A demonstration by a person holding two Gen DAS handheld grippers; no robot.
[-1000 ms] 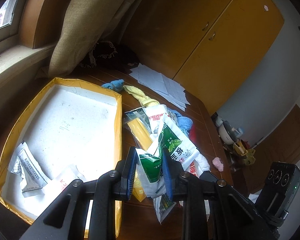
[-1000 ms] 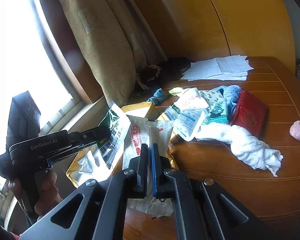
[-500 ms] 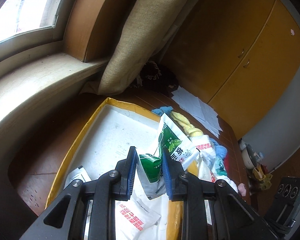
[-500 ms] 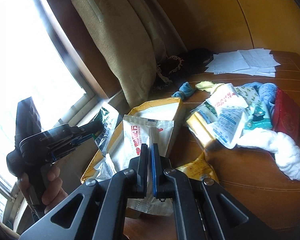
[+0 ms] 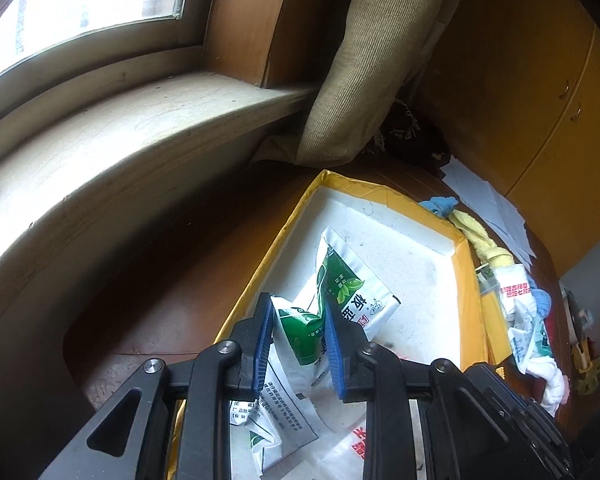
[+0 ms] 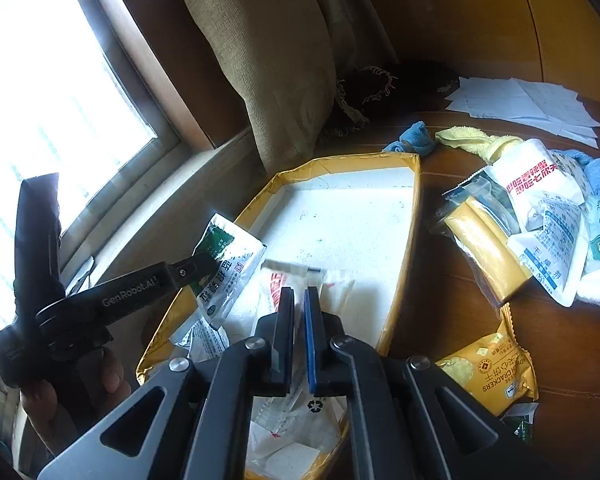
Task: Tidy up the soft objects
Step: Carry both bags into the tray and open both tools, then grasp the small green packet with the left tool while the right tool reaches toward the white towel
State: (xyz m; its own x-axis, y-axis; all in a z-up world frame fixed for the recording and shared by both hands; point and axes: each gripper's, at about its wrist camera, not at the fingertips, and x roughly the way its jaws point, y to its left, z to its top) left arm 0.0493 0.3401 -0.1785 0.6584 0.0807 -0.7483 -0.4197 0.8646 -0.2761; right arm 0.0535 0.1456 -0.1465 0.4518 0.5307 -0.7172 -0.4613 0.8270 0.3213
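The yellow-rimmed box (image 6: 404, 240) has a white floor holding a few flat packets at its near end, about 6 o'clock. The left gripper (image 5: 298, 336) is clamped on a green sachet (image 5: 340, 292) hanging above that end. The right gripper (image 6: 296, 336), jaws nearly together, pinches a clear red-printed bag (image 6: 276, 284) over the box. At 3 o'clock lies a pile (image 6: 540, 208) of packets and cloths.
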